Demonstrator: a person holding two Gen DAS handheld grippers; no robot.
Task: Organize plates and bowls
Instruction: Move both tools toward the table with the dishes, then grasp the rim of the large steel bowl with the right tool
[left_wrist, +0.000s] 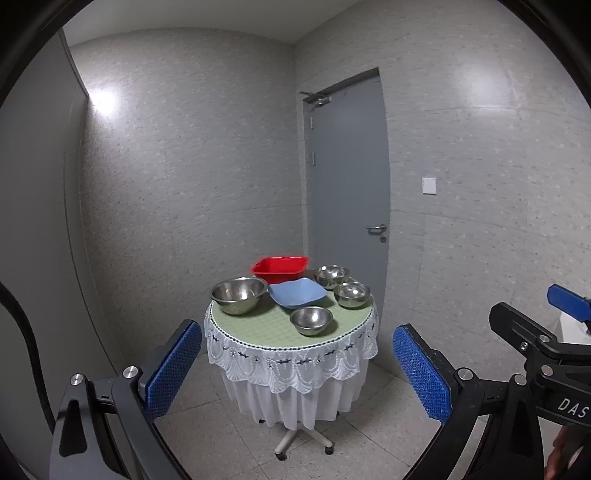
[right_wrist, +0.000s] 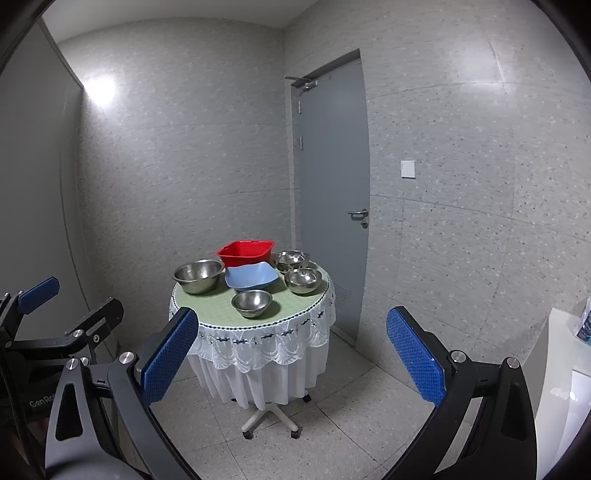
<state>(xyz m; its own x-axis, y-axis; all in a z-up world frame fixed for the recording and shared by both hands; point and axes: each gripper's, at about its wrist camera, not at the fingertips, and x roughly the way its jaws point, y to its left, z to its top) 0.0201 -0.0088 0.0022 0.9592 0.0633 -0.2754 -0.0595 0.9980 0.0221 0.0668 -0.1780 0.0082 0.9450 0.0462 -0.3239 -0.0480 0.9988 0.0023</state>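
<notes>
A small round table (left_wrist: 258, 328) (right_wrist: 218, 306) with a green top and white lace cloth stands ahead. On it are a large steel bowl (left_wrist: 239, 294) (right_wrist: 199, 275) at the left, a red square bowl (left_wrist: 280, 267) (right_wrist: 245, 252) at the back, a blue square dish (left_wrist: 297, 292) (right_wrist: 251, 277) in the middle, a small steel bowl (left_wrist: 311, 319) (right_wrist: 252, 302) at the front, and two steel bowls (left_wrist: 351, 293) (right_wrist: 303, 279) at the right. My left gripper (left_wrist: 297, 369) and right gripper (right_wrist: 291, 356) are both open and empty, held well short of the table.
A grey door (left_wrist: 347, 184) (right_wrist: 332, 192) is shut behind the table. Tiled walls close in the corner. The table stands on a wheeled base (left_wrist: 303, 439) on the tiled floor. A white cabinet (right_wrist: 561, 369) stands at the right.
</notes>
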